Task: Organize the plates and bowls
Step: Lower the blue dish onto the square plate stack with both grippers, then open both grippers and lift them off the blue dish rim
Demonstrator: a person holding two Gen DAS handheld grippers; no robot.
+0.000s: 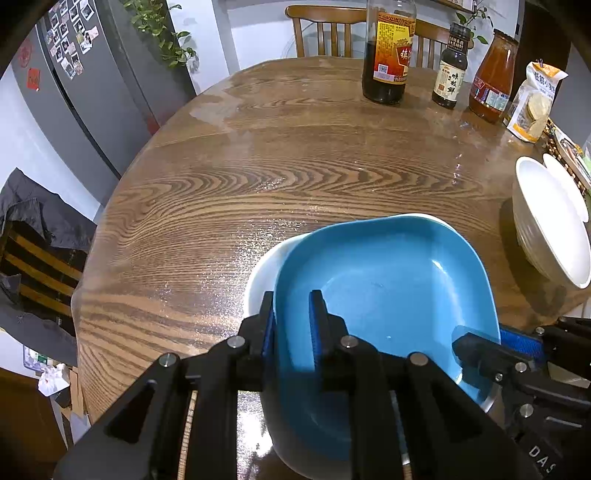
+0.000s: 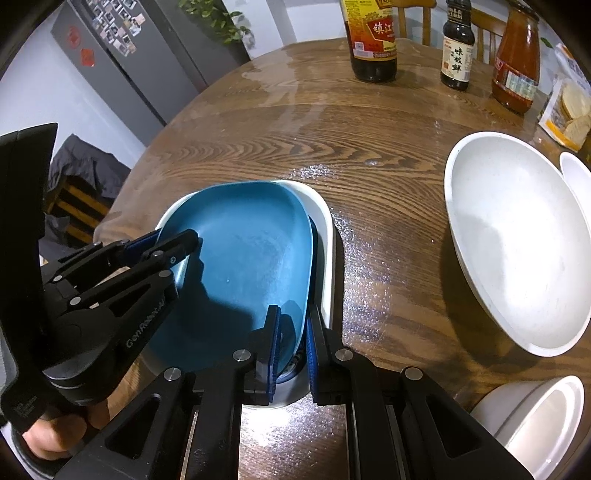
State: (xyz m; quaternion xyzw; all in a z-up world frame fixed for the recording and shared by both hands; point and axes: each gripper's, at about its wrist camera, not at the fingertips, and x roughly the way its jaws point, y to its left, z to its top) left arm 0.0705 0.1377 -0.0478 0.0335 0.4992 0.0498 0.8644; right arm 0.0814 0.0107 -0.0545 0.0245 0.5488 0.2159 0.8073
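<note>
Both grippers pinched one blue plate over a white dish.
Left gripper and right gripper each clamped its rim; three bottles stood behind, three white bowls lay cropped.

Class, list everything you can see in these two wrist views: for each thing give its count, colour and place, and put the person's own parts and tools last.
blue dish: one, blue, nested in the white dish, near table edge
white dish: one, white, under the blue dish
large white plate: one, white, right side of table
small white bowl: one, white, near right corner
bottles: three, two dark and one orange-red, far side of table
snack bag: one, white and yellow, far right
table: one, brown wood, round
chairs: wooden, behind table
fridge: one, grey, with photos, left
left gripper: black with blue pads, on the blue dish's left rim
right gripper: black with blue pads, shut on its right rim
hand: one, holding the left gripper
</note>
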